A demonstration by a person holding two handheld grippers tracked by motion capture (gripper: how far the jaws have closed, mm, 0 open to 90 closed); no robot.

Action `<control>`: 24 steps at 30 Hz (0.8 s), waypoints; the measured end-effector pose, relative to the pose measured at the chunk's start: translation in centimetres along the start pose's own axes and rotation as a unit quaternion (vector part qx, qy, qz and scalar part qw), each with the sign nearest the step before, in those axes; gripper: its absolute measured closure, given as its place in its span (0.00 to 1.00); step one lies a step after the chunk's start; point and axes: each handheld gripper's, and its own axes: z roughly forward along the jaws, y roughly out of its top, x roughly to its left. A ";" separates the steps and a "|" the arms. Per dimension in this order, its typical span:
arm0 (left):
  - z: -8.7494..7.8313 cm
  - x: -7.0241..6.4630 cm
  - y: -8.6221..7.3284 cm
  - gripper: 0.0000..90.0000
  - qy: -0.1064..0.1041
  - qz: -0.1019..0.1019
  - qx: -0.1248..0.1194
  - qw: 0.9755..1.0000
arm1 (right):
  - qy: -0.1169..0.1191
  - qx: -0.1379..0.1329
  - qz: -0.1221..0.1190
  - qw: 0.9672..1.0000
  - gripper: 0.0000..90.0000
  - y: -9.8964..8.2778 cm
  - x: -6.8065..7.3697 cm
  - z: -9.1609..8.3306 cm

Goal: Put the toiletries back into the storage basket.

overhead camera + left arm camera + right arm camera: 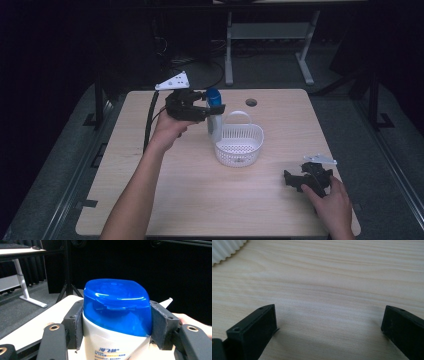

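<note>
Jaws of left gripper [216, 107] are pinching blue-capped shampoo bottle [117, 315] upright, positioning it beside white basket [239, 146]; right gripper [295, 181] is resting spread on table [332, 285].

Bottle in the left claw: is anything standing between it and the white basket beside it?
Nothing visible does. The left claw is shut on the blue-capped bottle, right at the far left rim of the white basket. The basket's upright handle arches over its far side, close to the bottle. The right claw rests open on the table, well clear.
</note>
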 end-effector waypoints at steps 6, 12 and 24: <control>0.9 0.0 -0.2 0.42 -0.002 0.005 0.001 1.000 | 0.000 0.000 0.000 1.000 0.00 0.0 0.0 0.0; 1.8 0.0 -0.6 0.42 -0.004 0.006 0.005 1.000 | 0.000 0.000 0.000 1.000 0.00 0.0 0.0 0.0; 2.7 0.2 -1.8 0.42 0.002 0.013 0.002 1.000 | 0.000 0.000 0.000 1.000 0.00 0.0 0.0 0.0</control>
